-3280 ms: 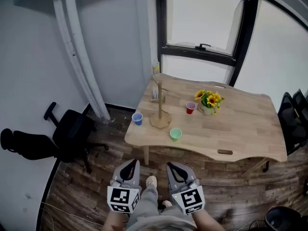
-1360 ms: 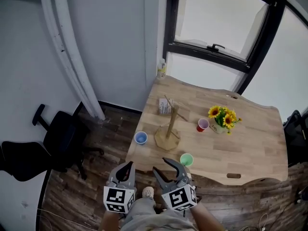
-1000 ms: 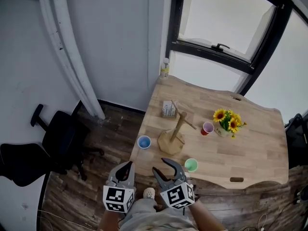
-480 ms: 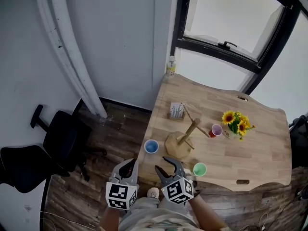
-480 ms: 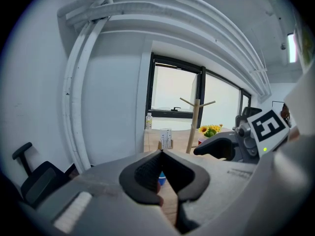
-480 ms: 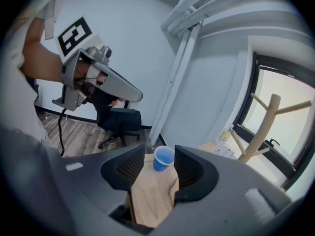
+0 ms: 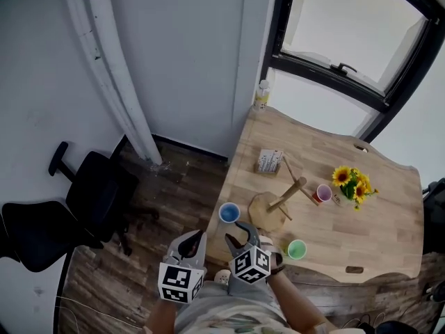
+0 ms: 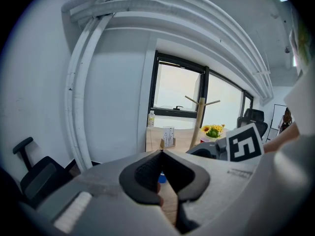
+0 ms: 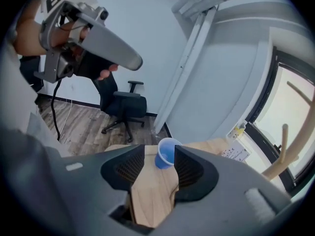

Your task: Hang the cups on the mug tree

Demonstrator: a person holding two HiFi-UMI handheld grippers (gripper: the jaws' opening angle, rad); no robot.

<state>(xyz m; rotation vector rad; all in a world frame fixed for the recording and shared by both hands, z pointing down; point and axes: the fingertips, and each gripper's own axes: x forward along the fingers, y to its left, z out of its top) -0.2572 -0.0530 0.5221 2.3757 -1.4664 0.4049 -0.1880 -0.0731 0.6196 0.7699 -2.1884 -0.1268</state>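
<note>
We hold our right tool (image 7: 240,233) with its jaws wide apart, lined up on the blue cup (image 7: 229,213), which stands upright near the counter's (image 7: 375,235) edge; the pads do not touch it. Our left tool (image 7: 192,243) hangs beside it, off the counter, jaw tips closed together on nothing. The mug tree (image 7: 278,204) stands just beside the blue cup, with the green cup (image 7: 297,249) and pink cup (image 7: 324,193) near its base.

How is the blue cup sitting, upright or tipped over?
Upright. The blue cup stands on its base on the table, its open mouth facing up.
</note>
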